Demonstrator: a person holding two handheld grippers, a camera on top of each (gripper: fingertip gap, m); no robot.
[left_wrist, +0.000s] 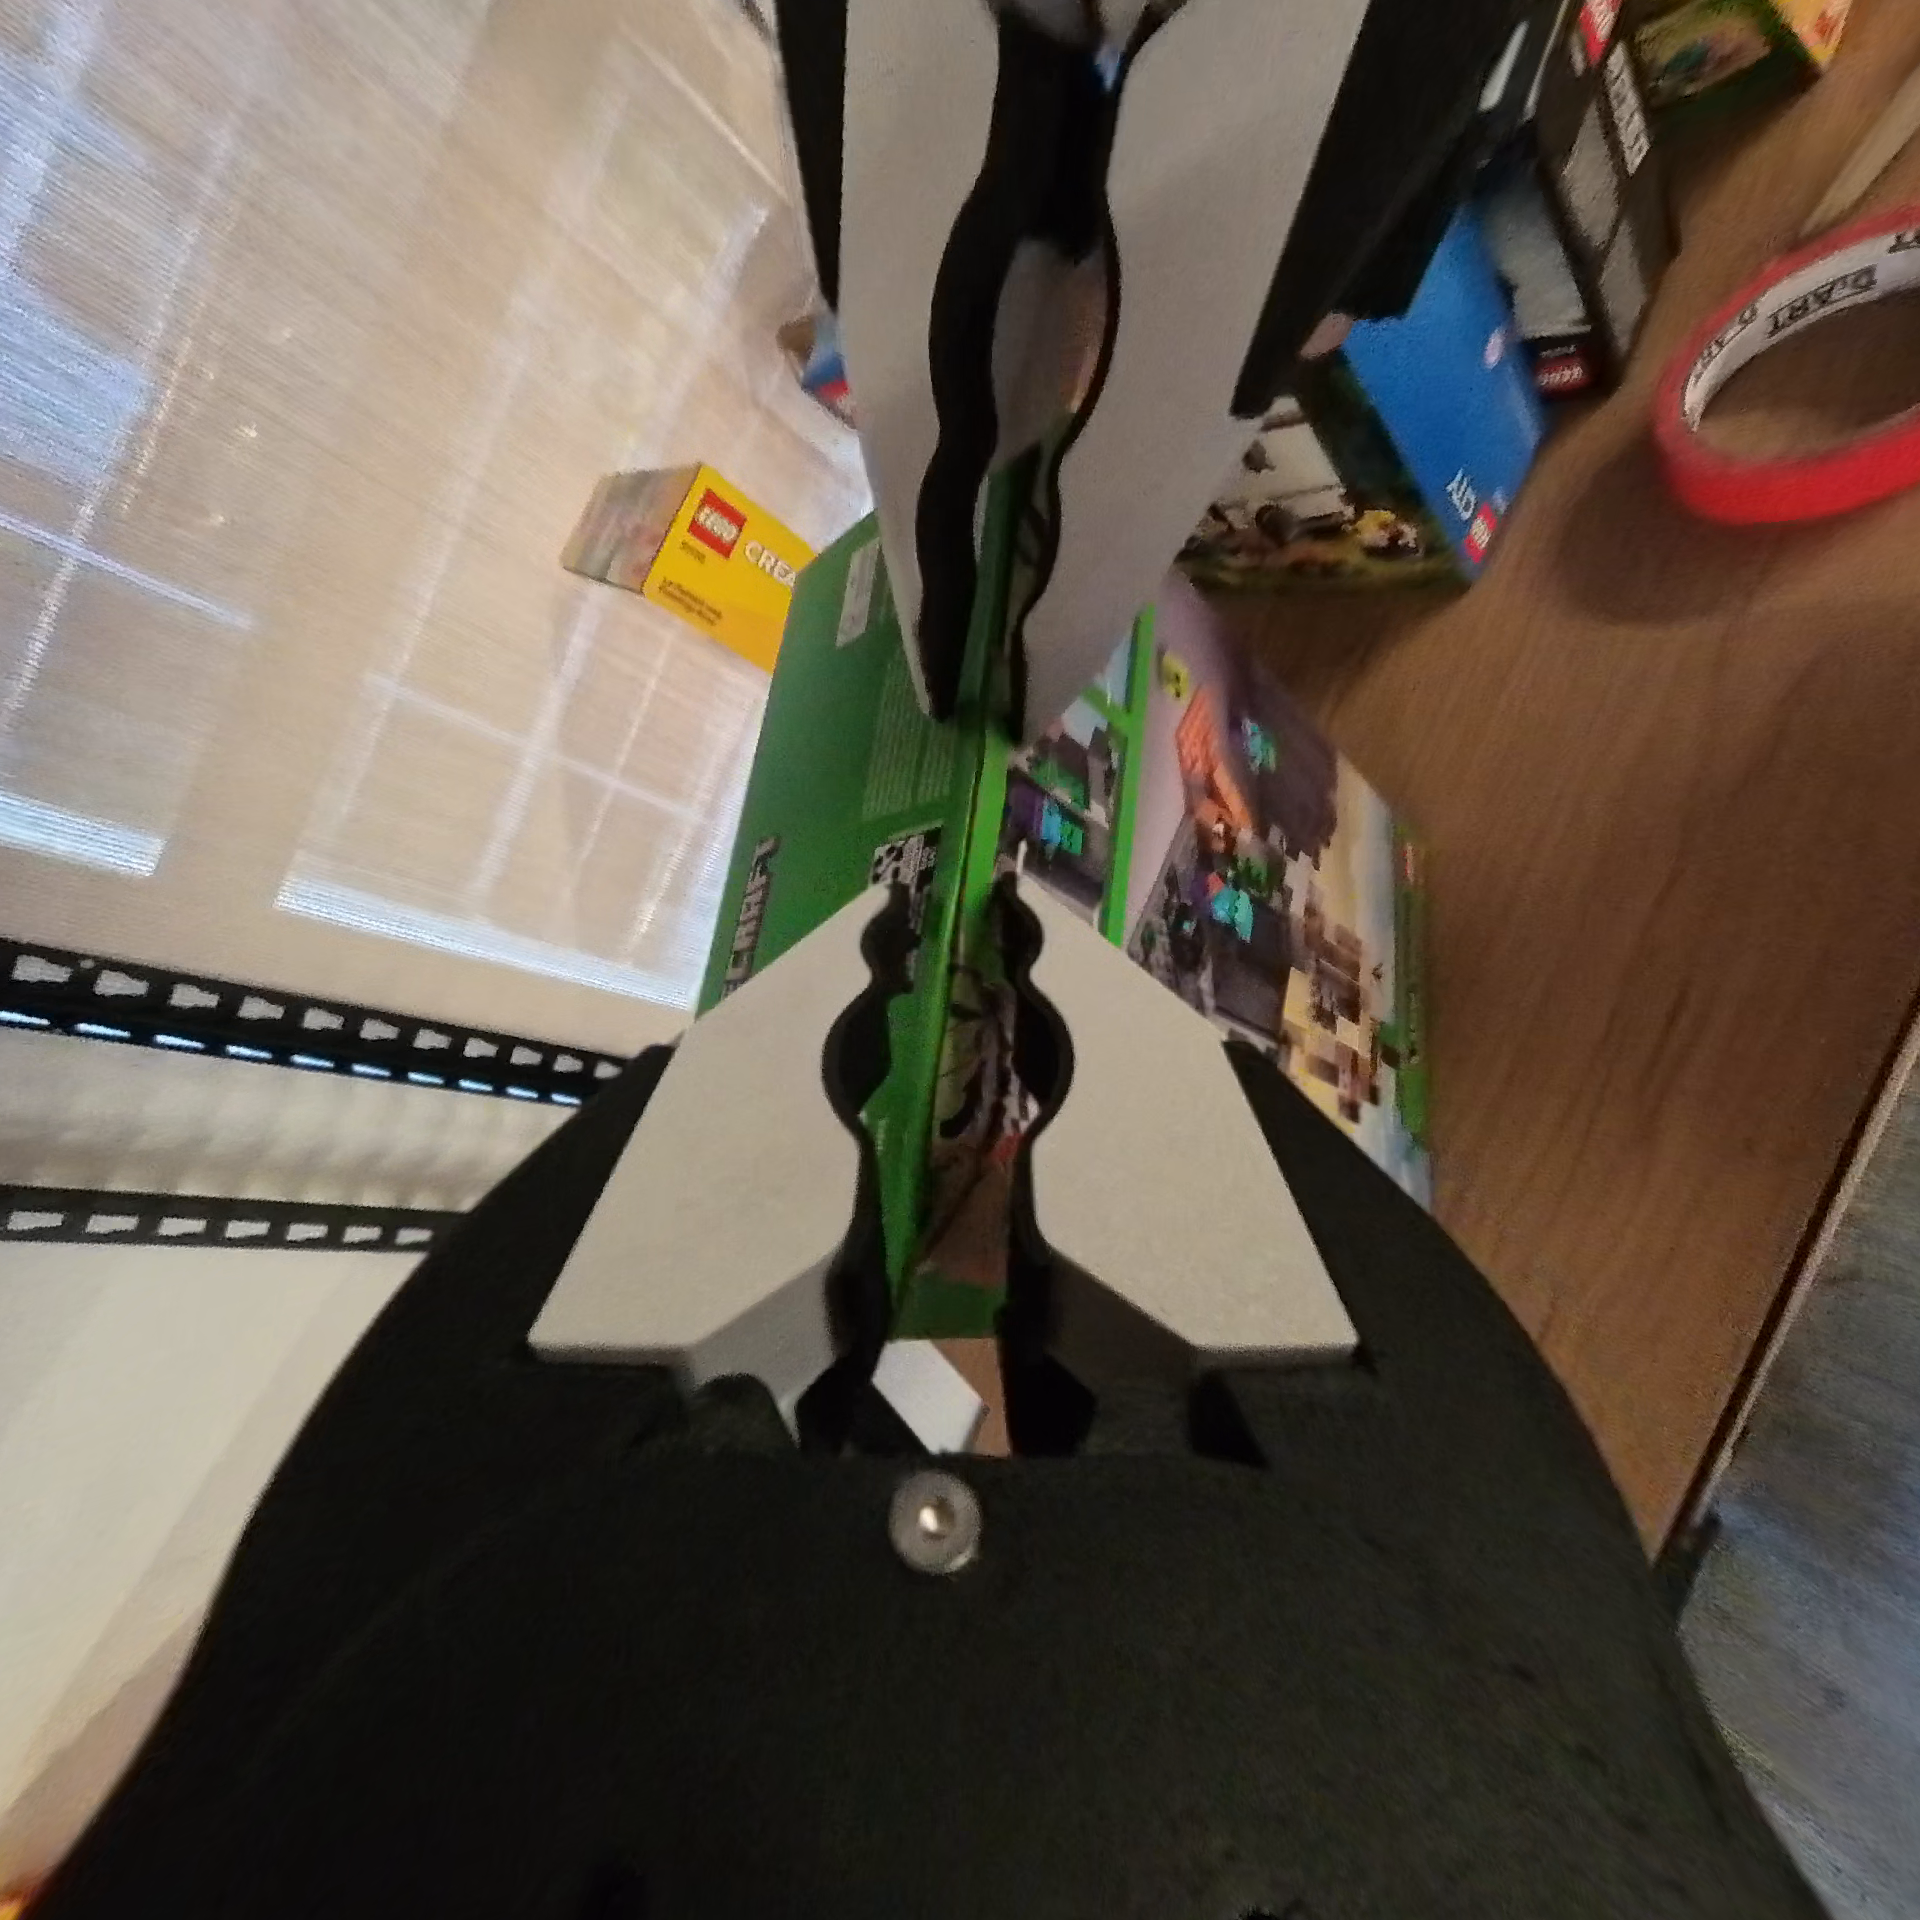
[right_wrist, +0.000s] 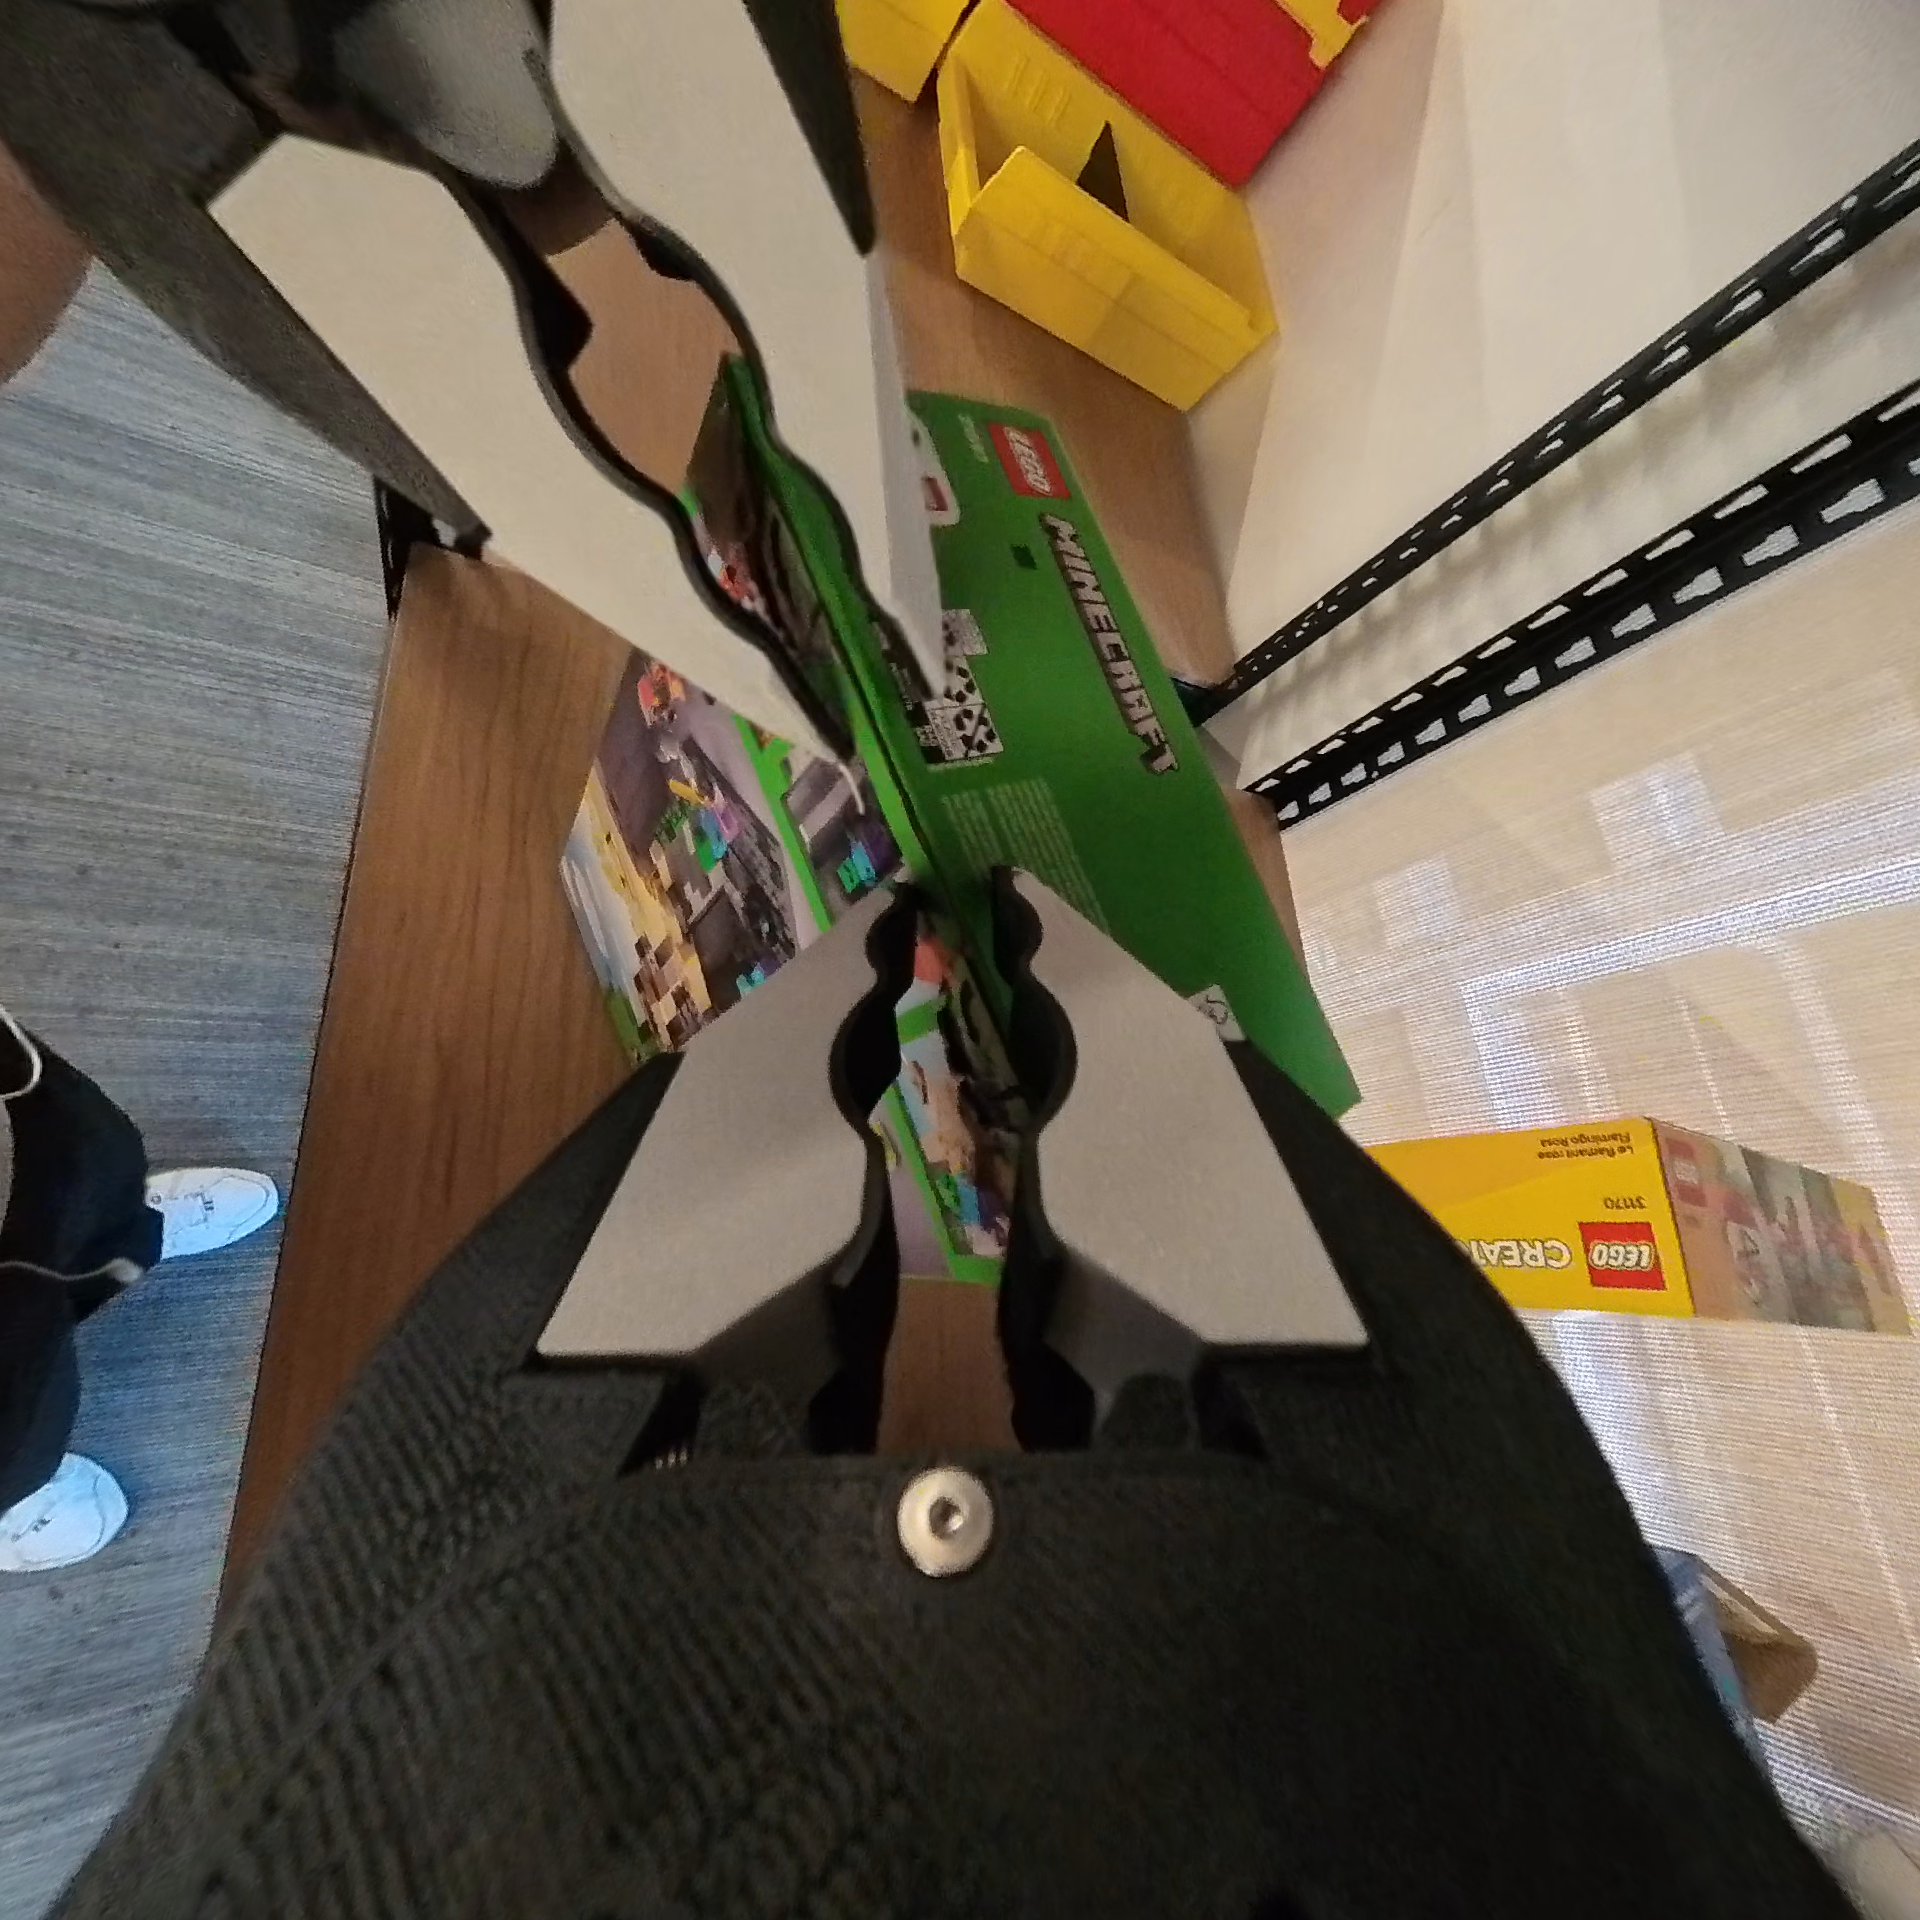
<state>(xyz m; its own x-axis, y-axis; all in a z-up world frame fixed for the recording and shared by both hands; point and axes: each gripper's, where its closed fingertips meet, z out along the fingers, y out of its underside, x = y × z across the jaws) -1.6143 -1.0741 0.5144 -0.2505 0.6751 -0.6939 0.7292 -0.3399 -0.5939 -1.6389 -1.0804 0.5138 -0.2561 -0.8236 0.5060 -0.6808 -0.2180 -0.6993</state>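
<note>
My worry starts on the left, where a yellow box (left_wrist: 717, 561) stands near the far end of the green box (left_wrist: 862, 769); a swing that way could knock it. In the middle, my left gripper (left_wrist: 951, 894) has its jaws narrowed onto the green box's upper long edge. The right gripper (left_wrist: 982, 717) pinches the same edge from the opposite end, tips nearly meeting mine. With only thin cardboard between the pads, I judge that uneven pulling could twist the box, crease the edge or let it slide out. To the right, a blue box (left_wrist: 1455, 416) and a red tape roll (left_wrist: 1787, 468) sit on the wooden shelf (left_wrist: 1610, 935), well apart from the grip. The green box is flat and wide, with a plain printed green side facing left and a colourful picture face tilted towards the shelf. I cannot tell whether its lower edge touches the wood.
</note>
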